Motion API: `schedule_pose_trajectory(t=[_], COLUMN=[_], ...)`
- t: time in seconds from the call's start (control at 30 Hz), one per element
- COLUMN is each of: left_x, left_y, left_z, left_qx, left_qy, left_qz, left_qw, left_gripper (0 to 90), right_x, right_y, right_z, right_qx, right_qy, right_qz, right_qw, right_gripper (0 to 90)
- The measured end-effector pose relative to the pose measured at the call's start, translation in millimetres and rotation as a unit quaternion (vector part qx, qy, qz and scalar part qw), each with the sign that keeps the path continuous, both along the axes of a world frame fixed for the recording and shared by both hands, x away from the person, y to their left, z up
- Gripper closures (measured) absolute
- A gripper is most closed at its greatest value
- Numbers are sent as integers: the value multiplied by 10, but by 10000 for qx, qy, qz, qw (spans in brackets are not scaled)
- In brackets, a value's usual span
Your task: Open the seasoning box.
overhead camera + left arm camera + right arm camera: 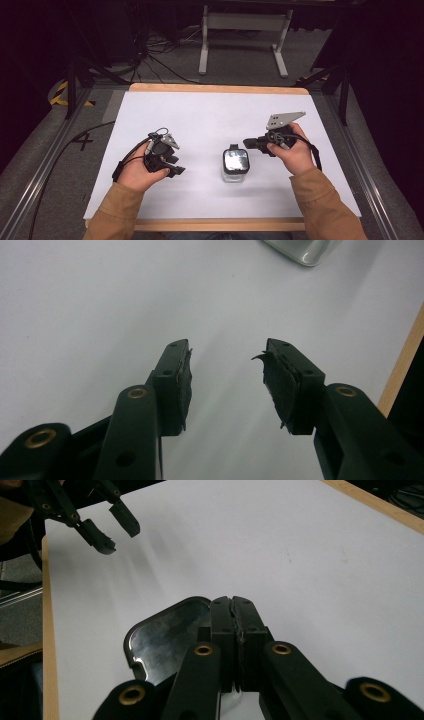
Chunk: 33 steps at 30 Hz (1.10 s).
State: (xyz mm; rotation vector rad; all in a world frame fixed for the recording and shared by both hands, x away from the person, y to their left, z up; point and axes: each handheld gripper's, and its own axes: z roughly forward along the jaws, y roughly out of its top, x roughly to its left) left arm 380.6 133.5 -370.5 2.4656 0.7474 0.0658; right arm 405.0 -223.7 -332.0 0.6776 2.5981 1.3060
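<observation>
A small clear jar (235, 165) with a shiny dark-rimmed lid stands on the white table (200, 115), a little right of the middle. My right gripper (247, 143) hovers just above and behind the lid, pointing left. In the right gripper view its jaws (234, 602) are pressed together over the lid (165, 635) with nothing between them. My left gripper (176, 166) sits to the left of the jar, apart from it. Its jaws (227, 357) stand open over bare table, and the jar's corner (302, 252) shows ahead. The left gripper (107, 527) also appears far off in the right gripper view.
The table has a wooden strip along its far edge (220, 88) and along its near edge (220, 225). A grey metal stand (245, 35) and loose cables (160, 60) lie on the floor beyond. Metal rails run down both sides.
</observation>
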Motion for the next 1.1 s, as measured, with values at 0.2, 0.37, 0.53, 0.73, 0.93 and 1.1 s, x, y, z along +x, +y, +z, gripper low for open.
schedule_pose_trajectory(t=[0.2,0.37,0.53,0.73,0.93,1.1], left_x=[1,0,-1,-1,-6,-11], left_y=[13,20,19,7,0,-16], left_z=[-4,-5,-18,-20,-21,-23], left_qx=[-4,-9,-12,10,-4,-14], left_qy=[-4,37,40,25,12,19], left_qz=[-27,-4,-7,-25,-20,-48], left_qw=[10000,10000,10000,10000,10000,10000], left_gripper=[544,544,544,541,537,537], right_x=[181,271,315,336,356,363], right_y=[181,249,250,257,265,270], right_z=[-60,-117,-165,-187,-196,-195], right_qx=[-315,-462,-493,-508,-513,-510], right_qy=[177,263,333,328,316,372], right_qz=[89,103,77,91,94,90], right_qw=[9993,9985,9982,9981,9981,9980], right_gripper=[894,893,889,885,881,884])
